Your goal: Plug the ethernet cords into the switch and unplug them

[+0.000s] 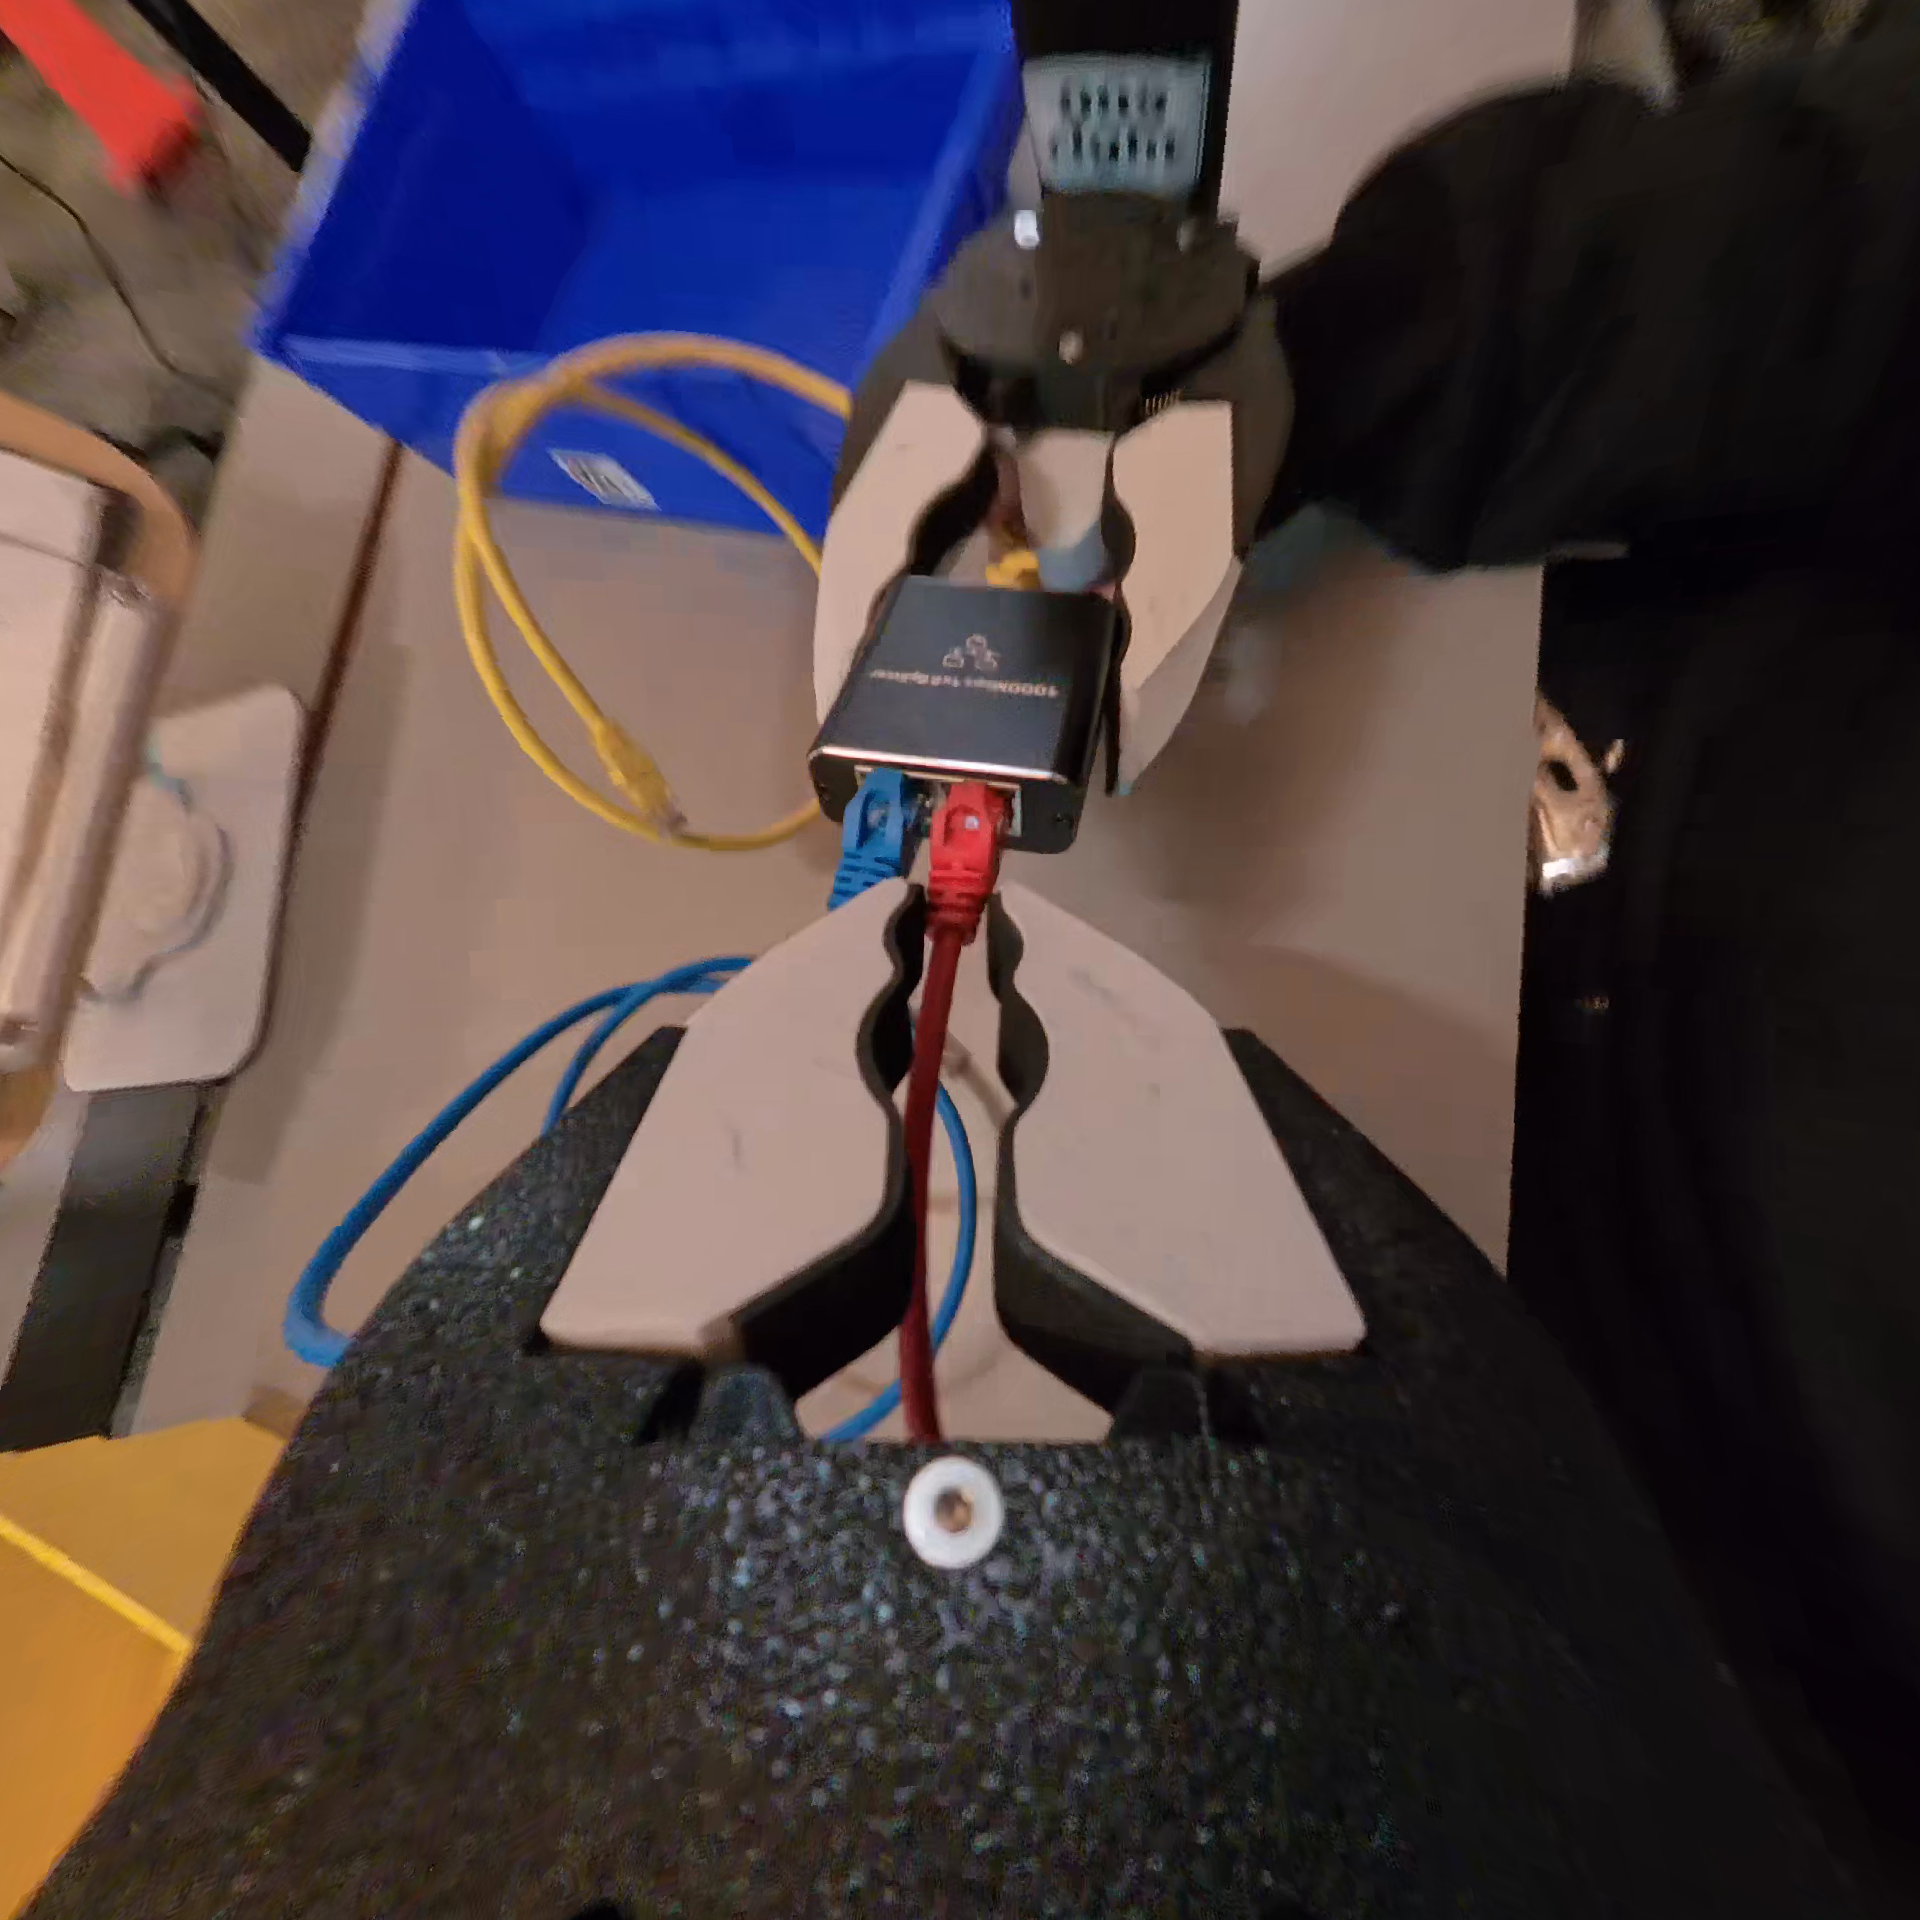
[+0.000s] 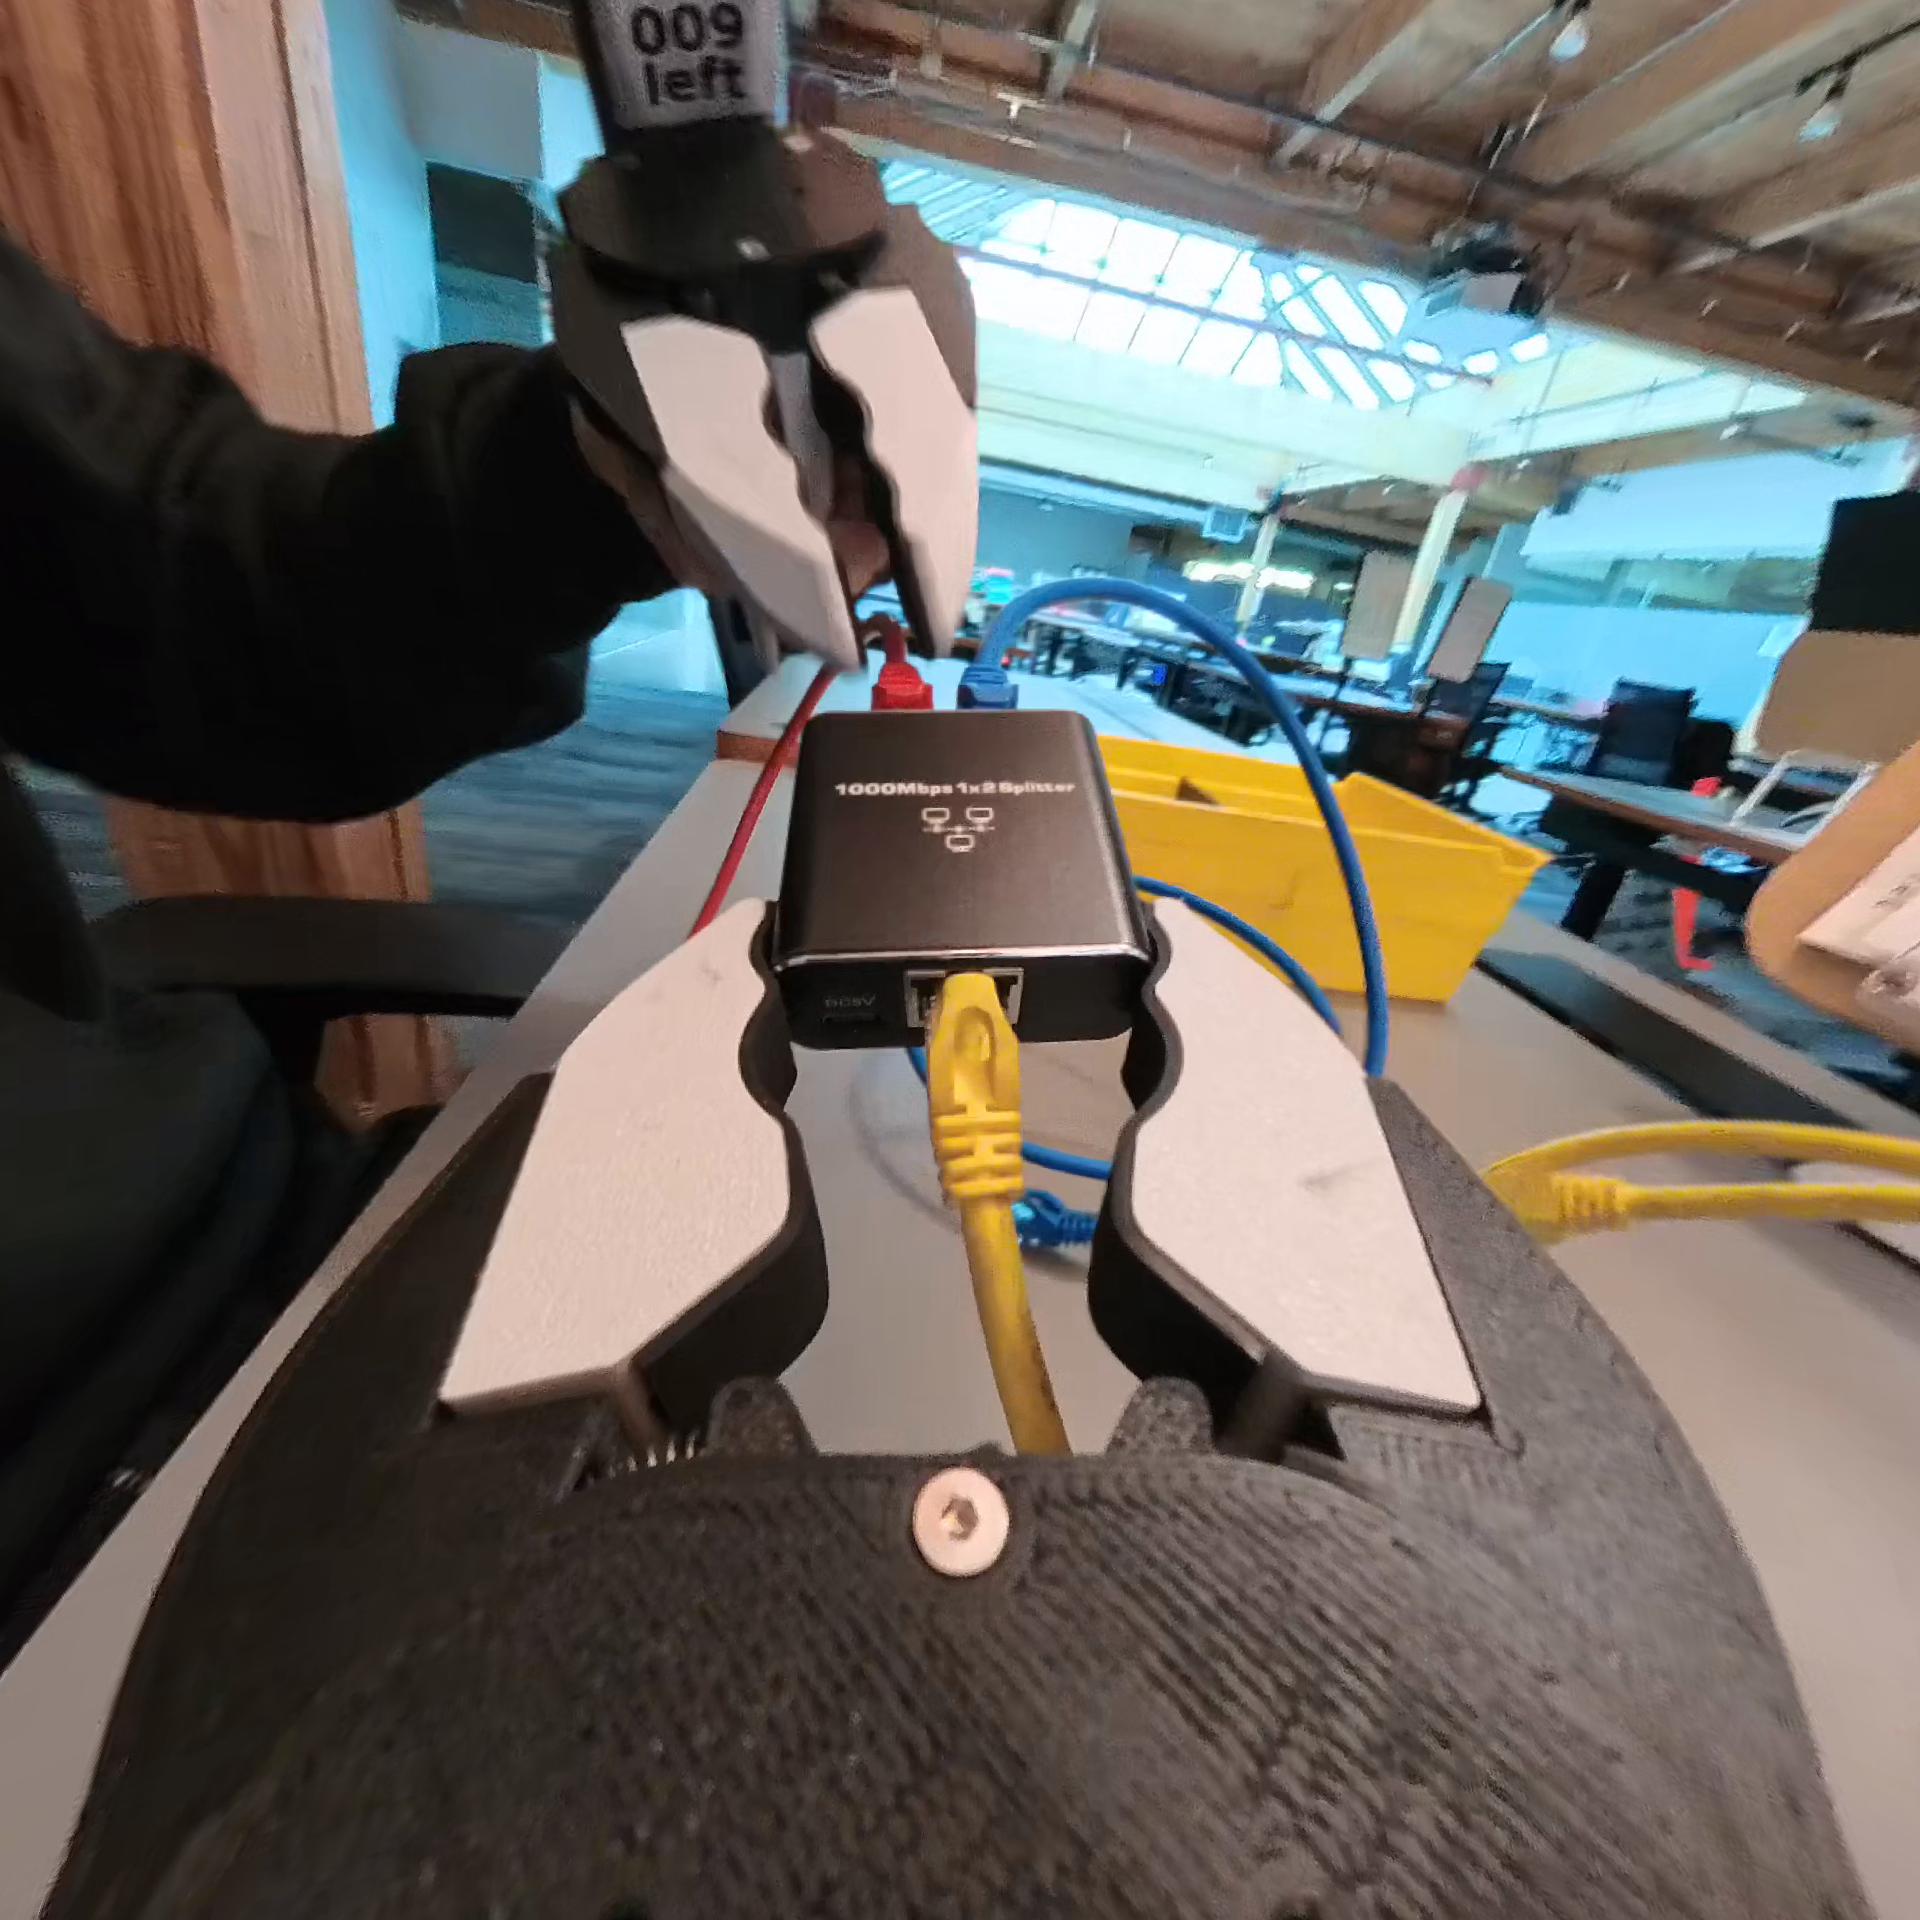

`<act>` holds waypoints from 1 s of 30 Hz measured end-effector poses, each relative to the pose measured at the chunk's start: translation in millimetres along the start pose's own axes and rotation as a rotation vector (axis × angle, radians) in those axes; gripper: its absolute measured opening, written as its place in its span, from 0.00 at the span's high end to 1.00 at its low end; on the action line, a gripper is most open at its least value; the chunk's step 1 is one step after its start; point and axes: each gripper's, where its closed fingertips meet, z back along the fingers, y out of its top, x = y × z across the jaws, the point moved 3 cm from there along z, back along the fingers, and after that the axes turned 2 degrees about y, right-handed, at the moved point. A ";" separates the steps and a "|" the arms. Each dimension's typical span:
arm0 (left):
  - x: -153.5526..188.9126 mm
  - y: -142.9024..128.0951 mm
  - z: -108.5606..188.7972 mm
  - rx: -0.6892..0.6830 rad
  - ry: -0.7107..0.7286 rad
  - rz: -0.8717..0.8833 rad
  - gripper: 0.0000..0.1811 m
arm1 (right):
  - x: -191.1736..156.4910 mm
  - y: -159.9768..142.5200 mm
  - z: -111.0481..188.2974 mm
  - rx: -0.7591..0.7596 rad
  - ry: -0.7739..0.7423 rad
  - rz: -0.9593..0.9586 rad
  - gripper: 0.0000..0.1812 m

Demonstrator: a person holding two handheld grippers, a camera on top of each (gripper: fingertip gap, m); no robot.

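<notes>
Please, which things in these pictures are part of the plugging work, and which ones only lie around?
Part of the job:
- black switch, held by the right claw
- red cord, blue cord and yellow cord, all plugged in
- left claw, around the red cord

Just lying about:
- blue bin
- yellow bin
- table

switch [image 2: 961, 868]: black box, flat | red cord [image 1: 961, 847], blue cord [image 1: 873, 821], yellow cord [image 2: 971, 1070]: plugged in

Bright skylight [image 2: 1174, 291], timber ceiling beams [image 2: 1351, 94], wooden pillar [image 2: 156, 208], rows of desks [image 2: 1299, 675] beyond
</notes>
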 end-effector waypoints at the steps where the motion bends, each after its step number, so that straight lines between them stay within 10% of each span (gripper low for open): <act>1: -3.0 9.3 11.1 0.076 0.051 0.014 0.94 | 0.6 4.6 -0.3 0.003 -0.016 0.021 0.66; 5: -21.9 32.4 89.5 0.450 0.280 0.102 0.84 | -1.5 41.0 6.4 0.046 -0.055 0.115 0.66; 10: -43.2 -23.4 148.9 0.704 0.502 0.293 0.88 | -4.7 112.9 17.1 0.129 -0.090 0.274 0.66; 20: -29.1 -130.9 83.0 0.492 0.386 0.545 0.86 | 36.4 230.1 52.2 0.174 -0.136 0.413 0.66; 30: -6.8 -153.8 41.7 0.373 0.281 0.512 0.84 | 130.3 212.8 170.7 -0.304 -0.410 0.541 0.66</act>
